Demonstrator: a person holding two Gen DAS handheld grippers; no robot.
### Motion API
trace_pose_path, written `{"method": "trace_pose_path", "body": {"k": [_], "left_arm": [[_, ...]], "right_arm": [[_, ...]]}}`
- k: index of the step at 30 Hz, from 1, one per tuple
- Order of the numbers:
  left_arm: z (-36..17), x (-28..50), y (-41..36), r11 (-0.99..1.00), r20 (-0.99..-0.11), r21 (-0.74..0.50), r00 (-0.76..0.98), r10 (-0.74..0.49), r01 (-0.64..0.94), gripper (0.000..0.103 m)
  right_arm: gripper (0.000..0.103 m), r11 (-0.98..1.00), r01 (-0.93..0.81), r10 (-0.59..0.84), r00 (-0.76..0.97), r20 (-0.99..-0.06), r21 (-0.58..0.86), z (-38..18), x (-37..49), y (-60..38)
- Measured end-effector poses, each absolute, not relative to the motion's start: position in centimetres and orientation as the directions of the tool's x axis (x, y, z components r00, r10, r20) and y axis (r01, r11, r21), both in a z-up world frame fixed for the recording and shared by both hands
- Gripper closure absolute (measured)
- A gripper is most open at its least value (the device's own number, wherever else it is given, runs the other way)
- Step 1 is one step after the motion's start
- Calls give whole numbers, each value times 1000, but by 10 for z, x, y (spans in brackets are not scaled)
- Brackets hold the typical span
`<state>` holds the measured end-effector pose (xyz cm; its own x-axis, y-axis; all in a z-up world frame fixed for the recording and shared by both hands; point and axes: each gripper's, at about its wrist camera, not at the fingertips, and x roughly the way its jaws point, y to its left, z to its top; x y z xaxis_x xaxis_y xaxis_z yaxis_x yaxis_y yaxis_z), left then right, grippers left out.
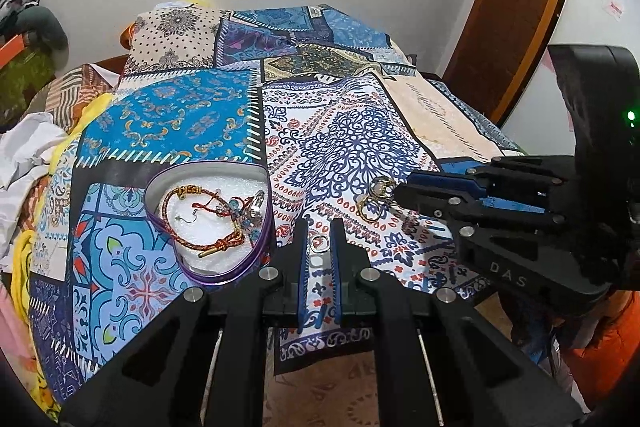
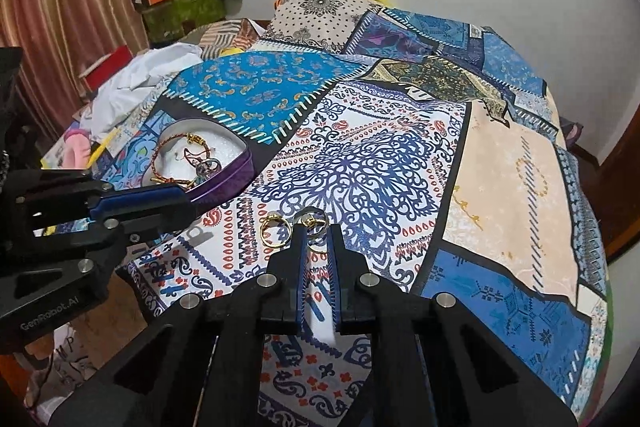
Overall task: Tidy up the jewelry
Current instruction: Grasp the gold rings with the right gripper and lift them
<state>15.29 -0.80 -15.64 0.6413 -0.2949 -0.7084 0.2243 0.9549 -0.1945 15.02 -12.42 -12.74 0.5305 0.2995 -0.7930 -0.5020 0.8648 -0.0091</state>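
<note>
The left gripper (image 1: 320,227), black with blue finger pads, hangs low over the patchwork bedspread (image 1: 348,131) with its fingers parted by a narrow gap, and a small silver square-framed ring (image 1: 319,242) lies on the cloth in that gap; whether the pads touch it cannot be told. Just to the left of that gripper sits a heart-shaped purple tin lid with a white foam lining (image 1: 208,269), and inside it rest a braided red-and-gold cord bracelet (image 1: 176,223) and a tangle of blue-beaded charms (image 1: 244,215). The right gripper (image 2: 316,233), of the same black and blue make, reaches in from the right with its tips at a small cluster of rings on the white and navy paisley patch: a thin gold ring (image 2: 274,229) lies flat just left of its left finger, and a silver and gold pair of rings (image 2: 310,221) sits at the very tips. Its fingers stand slightly apart around the lower ring of that pair, though a firm pinch cannot be made out. In the right wrist view the purple tin (image 2: 228,179) lies well to the left, beyond the other gripper's fingers (image 2: 152,195)
</note>
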Motion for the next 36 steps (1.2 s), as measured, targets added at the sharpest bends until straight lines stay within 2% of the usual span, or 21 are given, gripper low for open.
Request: {"method": "trace_pose_path", "body": {"k": [2,7,16,36], "left_arm": [[-157,152,-6,956,-710,-197,641,-293,219,95],[-159,151,-2,956,-711,-200,639,-293,215,95],[-164,152,2,954,-711,-216,636,-298,206,95],[-131,143,20,964,-658,-189,705,-264,185,95]], "right_arm": [[87,857,-514,290,525,-800,-27,-128,153,-119],[86,848,-527,272,510,-816,-47,-133,162,-112],[84,846,-533,307,480,-822,4,-137,167,-114],[85,877,-478,359,580,-732,51,-96,152,-125]]}}
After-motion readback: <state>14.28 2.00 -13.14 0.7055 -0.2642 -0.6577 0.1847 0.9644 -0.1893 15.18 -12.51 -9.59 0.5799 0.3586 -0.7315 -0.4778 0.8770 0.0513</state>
